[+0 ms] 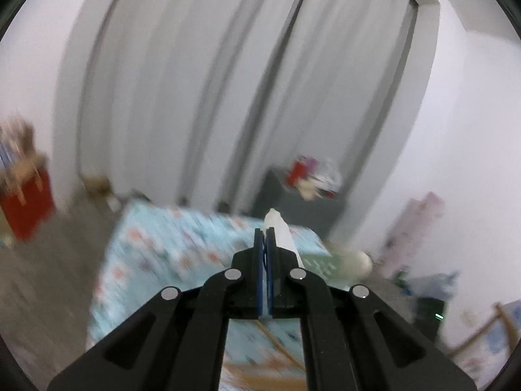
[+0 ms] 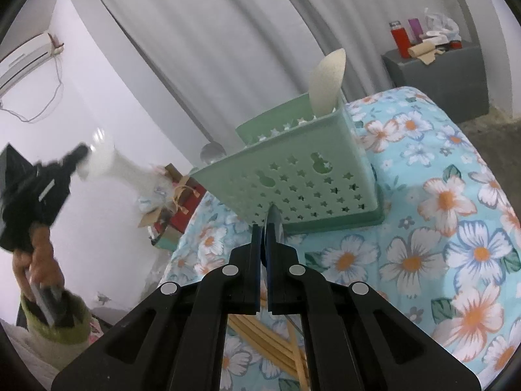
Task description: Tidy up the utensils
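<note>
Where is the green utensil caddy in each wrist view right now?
Left wrist: green utensil caddy is a blurred sliver right of centre, just right of the left gripper.
Right wrist: centre frame, beyond the right gripper.
Shared landmark: floral tablecloth.

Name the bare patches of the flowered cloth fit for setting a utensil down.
Free: the flowered cloth right of the green caddy, out to the table's edge. Crowded: the near edge under the right gripper, where wooden chopsticks lie.
</note>
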A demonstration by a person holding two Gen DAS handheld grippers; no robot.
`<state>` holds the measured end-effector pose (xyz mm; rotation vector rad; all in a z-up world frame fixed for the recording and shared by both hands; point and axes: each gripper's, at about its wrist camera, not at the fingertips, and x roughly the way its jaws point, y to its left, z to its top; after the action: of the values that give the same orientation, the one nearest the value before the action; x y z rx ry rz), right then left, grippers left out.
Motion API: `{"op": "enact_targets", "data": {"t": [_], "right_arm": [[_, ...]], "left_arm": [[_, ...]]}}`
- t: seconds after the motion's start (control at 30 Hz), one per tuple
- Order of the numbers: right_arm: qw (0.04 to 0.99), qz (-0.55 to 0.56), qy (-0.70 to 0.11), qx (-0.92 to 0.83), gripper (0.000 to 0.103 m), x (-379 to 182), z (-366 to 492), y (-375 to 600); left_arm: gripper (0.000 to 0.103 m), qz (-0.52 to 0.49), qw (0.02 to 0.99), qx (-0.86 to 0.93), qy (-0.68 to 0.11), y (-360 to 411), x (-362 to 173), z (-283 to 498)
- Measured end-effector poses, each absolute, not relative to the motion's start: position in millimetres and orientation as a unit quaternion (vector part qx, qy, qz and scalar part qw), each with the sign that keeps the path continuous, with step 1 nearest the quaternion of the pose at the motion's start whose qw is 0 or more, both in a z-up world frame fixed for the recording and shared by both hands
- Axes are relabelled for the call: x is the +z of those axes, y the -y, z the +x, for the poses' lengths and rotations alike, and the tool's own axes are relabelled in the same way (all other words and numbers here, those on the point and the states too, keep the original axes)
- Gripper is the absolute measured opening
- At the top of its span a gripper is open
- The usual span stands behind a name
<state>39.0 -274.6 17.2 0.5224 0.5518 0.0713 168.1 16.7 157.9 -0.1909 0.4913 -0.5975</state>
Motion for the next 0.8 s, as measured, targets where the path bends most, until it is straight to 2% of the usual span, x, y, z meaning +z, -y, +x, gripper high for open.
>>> {"op": "enact_targets", "data": {"t": [0.1, 0.3, 0.5, 0.63, 0.67, 0.73, 0.8], "right_arm": [[0.925, 0.262, -0.272, 0.044, 0.001, 18, 40, 280], [0.927, 0.247, -0.277, 0.061, 0.001, 26, 37, 287], [0.928, 0.253, -0.268, 0.061, 0.001, 29, 31, 292], [0.932, 0.25, -0.257, 0.055, 0.001, 36, 28, 292], [0.933, 0.249, -0.254, 0.054, 0.001, 38, 28, 292], [0.937, 0.245, -0.244, 0.052, 0.001, 45, 26, 292], [0.94, 0.244, -0.233, 0.054, 0.001, 55, 26, 292]], "left_arm": [[0.001, -0.063, 0.942, -0.258, -0.207, -6, 169, 172], [0.001, -0.012, 0.957, -0.214, -0.193, 25, 160, 183], [0.001, 0.042, 0.955, -0.207, -0.209, 63, 138, 197], [0.005, 0.034, 0.943, -0.24, -0.227, 75, 126, 209], [0.006, 0.022, 0.94, -0.249, -0.231, 76, 125, 211], [0.025, 0.001, 0.936, -0.263, -0.235, 68, 125, 214], [0.032, -0.024, 0.935, -0.269, -0.23, 57, 127, 215]]}}
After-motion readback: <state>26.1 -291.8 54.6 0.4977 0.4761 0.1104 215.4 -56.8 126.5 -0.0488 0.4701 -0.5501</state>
